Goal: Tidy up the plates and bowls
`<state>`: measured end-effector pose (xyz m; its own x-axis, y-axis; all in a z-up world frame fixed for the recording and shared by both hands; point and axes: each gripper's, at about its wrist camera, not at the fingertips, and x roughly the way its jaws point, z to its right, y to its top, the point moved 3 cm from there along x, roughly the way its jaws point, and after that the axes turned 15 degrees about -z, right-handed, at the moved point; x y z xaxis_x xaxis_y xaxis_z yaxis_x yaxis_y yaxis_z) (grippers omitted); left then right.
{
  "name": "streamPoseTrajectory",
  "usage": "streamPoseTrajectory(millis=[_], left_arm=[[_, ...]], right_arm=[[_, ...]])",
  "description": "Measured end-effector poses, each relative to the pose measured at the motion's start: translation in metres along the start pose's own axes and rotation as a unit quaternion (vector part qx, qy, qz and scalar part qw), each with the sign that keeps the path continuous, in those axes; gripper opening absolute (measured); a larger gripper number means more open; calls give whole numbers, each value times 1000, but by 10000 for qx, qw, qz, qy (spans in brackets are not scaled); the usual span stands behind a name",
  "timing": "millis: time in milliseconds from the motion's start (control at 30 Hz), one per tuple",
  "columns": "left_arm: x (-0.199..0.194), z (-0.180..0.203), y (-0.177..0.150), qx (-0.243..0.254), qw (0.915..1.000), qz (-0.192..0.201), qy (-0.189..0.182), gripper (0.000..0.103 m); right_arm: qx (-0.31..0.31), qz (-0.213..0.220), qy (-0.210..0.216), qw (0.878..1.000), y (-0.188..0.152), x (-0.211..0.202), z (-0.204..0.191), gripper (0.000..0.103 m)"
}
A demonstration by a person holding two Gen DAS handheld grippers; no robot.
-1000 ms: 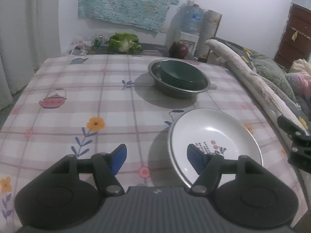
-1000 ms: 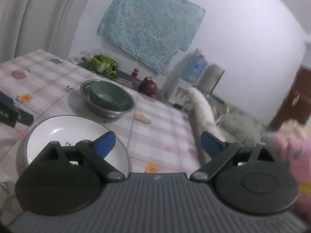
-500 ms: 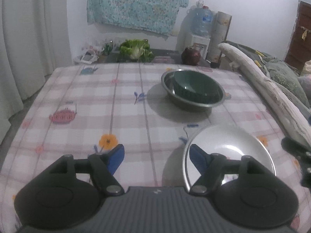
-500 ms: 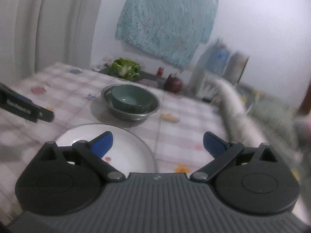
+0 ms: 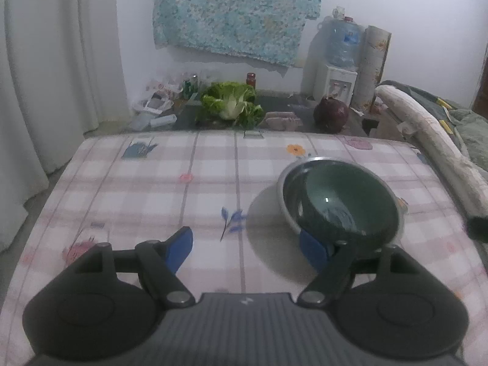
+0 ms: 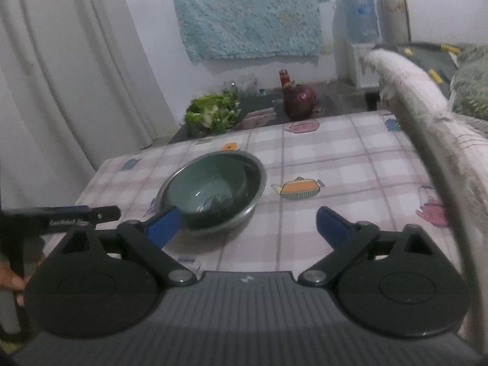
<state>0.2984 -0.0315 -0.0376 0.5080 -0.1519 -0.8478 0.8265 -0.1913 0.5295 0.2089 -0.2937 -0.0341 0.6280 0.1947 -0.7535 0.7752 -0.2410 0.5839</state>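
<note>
A green bowl (image 5: 335,201) sits nested inside a steel bowl (image 5: 289,201) on the checked tablecloth. My left gripper (image 5: 247,251) is open, with its right pad at the steel bowl's near rim and only cloth between the jaws. In the right wrist view the same green bowl (image 6: 204,192) rests in the steel bowl (image 6: 256,189). My right gripper (image 6: 247,228) is open and its jaws are closing; nothing lies between them. Its left pad overlaps the steel bowl's near rim. The left gripper (image 6: 61,218) shows at the left edge. No plate is in view.
A long white roll (image 5: 427,140) runs along the table's right side. Behind the far edge, a low dark surface holds a green cabbage (image 5: 231,103), a red cabbage (image 5: 331,114) and small bottles. A curtain (image 5: 61,61) hangs left. A hand (image 6: 9,280) grips the left tool.
Both grippers have moved forward across the table toward the nested bowls. The white plate has dropped out of both views. The right wrist view has rolled closer to level.
</note>
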Motion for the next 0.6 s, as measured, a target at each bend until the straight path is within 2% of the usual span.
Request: streamPoseTrajectory(millis=[100, 267, 467, 600], left_arm=[[14, 7, 13, 136, 9999, 49, -66, 77], [38, 18, 24, 284, 9994, -165, -106, 62], [55, 23, 27, 352, 9986, -330, -211, 51], [66, 23, 29, 343, 9979, -469, -300, 43]], right_arm=[[81, -177, -83, 9998, 19, 29, 7, 75], [266, -508, 1, 9984, 38, 74, 19, 51], [353, -840, 169, 9957, 47, 108, 25, 35], [453, -1020, 289, 9933, 49, 123, 26, 29]])
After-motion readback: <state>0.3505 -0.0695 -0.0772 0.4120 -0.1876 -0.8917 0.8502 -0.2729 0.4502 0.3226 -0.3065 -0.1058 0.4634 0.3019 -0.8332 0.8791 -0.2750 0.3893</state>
